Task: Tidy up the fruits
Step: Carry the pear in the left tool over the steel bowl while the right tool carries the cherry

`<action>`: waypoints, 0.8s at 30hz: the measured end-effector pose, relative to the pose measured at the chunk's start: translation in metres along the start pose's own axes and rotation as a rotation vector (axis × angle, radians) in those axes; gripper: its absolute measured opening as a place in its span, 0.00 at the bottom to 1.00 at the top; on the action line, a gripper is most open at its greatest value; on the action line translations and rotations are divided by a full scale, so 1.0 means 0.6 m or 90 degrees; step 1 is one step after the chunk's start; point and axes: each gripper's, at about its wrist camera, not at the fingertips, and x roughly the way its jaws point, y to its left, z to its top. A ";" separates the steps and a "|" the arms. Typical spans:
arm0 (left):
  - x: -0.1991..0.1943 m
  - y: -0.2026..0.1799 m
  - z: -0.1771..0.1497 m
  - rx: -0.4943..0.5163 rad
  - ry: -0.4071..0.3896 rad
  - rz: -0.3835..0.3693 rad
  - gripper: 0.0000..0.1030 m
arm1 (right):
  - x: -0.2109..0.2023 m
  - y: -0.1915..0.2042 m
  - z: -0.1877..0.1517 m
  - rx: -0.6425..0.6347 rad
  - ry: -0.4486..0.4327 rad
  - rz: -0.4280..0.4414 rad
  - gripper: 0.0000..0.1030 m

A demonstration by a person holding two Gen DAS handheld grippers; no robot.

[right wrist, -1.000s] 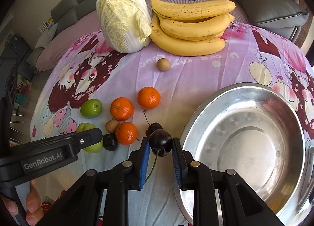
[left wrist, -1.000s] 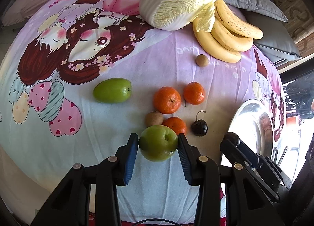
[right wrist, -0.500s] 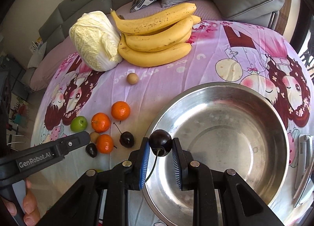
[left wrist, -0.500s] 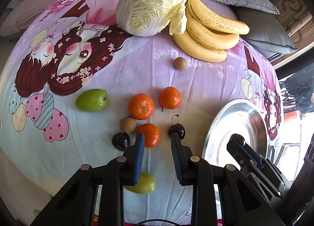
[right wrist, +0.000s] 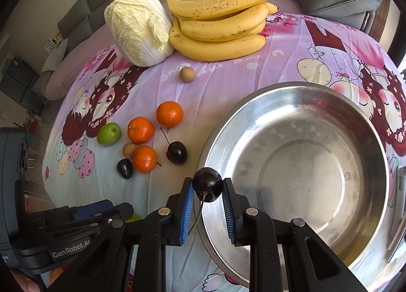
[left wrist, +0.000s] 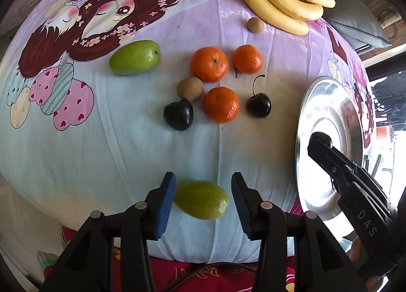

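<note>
Cherry (right wrist: pixel 207 187), dark, stem down: pinched between the pads of my right gripper (right wrist: pixel 207 191) and held over the near rim of the steel bowl (right wrist: pixel 299 94), so a release should drop it inside, I judge. The bowl holds nothing yet.

Green fruit (left wrist: pixel 200 199), oblong: lies on the bench cloth at the near edge, between the blue pads of my left gripper (left wrist: pixel 203 200), whose jaws are opening; neither pad presses it, so it is loose. Lined up this way for a fresh pinch across its short side, as I read it.

Loose stock in the middle of the cloth, waiting for sorting:
- three tangerines (left wrist: pixel 209 63)
- second green fruit (left wrist: pixel 134 57), off to the left
- two dark cherries (left wrist: pixel 258 104), one with its stem up
- two small brown round fruits (left wrist: pixel 190 88), one near the bananas

Far edge, apart from the small fruit: bananas (right wrist: pixel 218 25) leaning on a cabbage (right wrist: pixel 139 28).
</note>
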 end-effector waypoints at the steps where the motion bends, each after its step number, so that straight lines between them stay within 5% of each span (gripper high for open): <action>1: 0.000 -0.003 -0.004 0.011 -0.001 0.003 0.56 | 0.000 0.000 -0.002 -0.001 0.002 0.001 0.24; 11: 0.040 -0.045 -0.043 0.104 0.028 0.063 0.58 | 0.001 -0.002 -0.015 0.003 0.011 -0.003 0.24; 24: 0.080 -0.069 -0.042 0.103 0.040 0.074 0.57 | 0.003 -0.005 -0.014 0.007 0.013 0.002 0.24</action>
